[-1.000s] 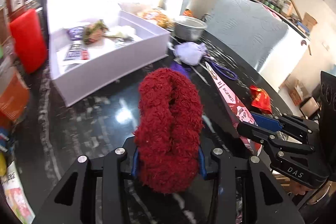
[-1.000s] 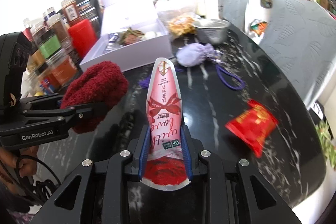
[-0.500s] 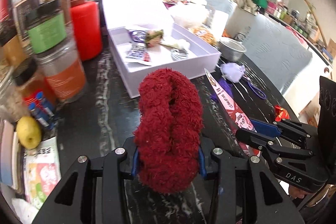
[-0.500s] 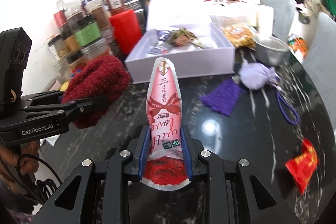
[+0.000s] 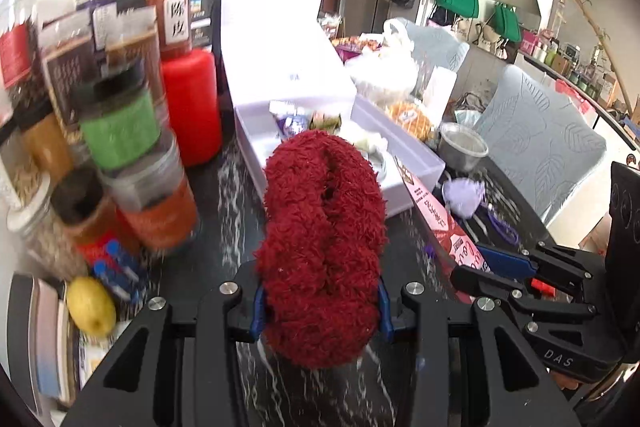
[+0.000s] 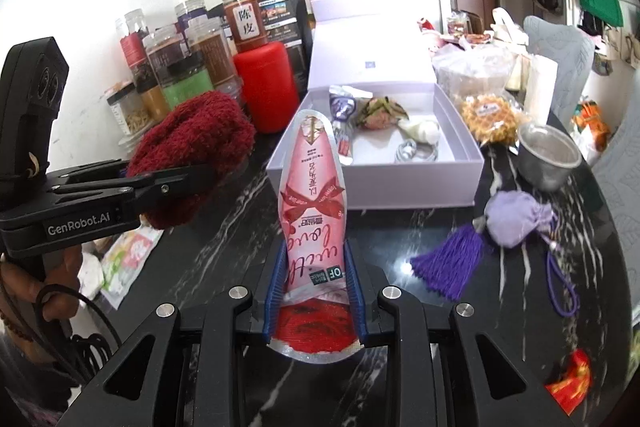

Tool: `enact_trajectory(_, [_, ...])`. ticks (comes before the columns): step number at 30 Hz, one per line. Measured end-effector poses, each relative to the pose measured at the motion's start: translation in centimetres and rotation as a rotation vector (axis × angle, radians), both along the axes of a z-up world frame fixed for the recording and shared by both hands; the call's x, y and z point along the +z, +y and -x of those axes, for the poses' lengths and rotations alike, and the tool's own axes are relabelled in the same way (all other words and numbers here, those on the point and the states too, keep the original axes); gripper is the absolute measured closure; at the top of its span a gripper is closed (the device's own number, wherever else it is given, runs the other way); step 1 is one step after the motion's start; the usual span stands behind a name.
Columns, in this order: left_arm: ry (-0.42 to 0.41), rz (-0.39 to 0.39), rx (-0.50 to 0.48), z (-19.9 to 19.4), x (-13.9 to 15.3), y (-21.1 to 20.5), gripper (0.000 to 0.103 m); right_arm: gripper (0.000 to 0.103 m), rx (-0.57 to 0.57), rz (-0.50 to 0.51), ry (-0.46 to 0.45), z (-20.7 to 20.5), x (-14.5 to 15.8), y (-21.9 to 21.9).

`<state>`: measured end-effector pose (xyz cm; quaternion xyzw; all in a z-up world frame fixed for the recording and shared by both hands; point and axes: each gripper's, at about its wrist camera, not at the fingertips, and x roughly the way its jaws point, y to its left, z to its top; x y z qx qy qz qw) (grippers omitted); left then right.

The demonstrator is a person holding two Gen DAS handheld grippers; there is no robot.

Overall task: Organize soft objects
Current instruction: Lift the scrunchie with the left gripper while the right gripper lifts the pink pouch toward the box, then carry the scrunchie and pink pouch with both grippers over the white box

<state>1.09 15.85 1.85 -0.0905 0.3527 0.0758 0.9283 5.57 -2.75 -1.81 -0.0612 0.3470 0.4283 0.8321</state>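
Left tongs (image 5: 319,303) squeeze the fuzzy red sock (image 5: 322,247), right tongs (image 6: 315,301) pinch the pink pouch (image 6: 314,203), both aimed at the white box (image 6: 372,179) for dropping in.

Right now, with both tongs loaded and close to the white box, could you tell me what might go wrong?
1. The left tongs hold the bulky red fuzzy cloth beside stacked jars; a swing could topple them.
2. The long pink pouch in the right tongs is pinched only at its base and may flop or catch the white box wall.
3. The two tongs are close and could collide.
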Motion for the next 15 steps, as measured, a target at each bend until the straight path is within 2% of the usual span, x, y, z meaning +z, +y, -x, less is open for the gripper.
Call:
enact_trajectory(11, [-0.067,-0.054,-0.028,-4.2,3.3,0.0,0.062,0.075,-0.017,-0.022,-0.084,-2.9,4.1,0.3])
enact_trajectory(15, [-0.090,-0.039,-0.035,-5.6,4.4,0.6,0.062,0.075,-0.019,-0.027,-0.131,-4.1,5.8,0.7])
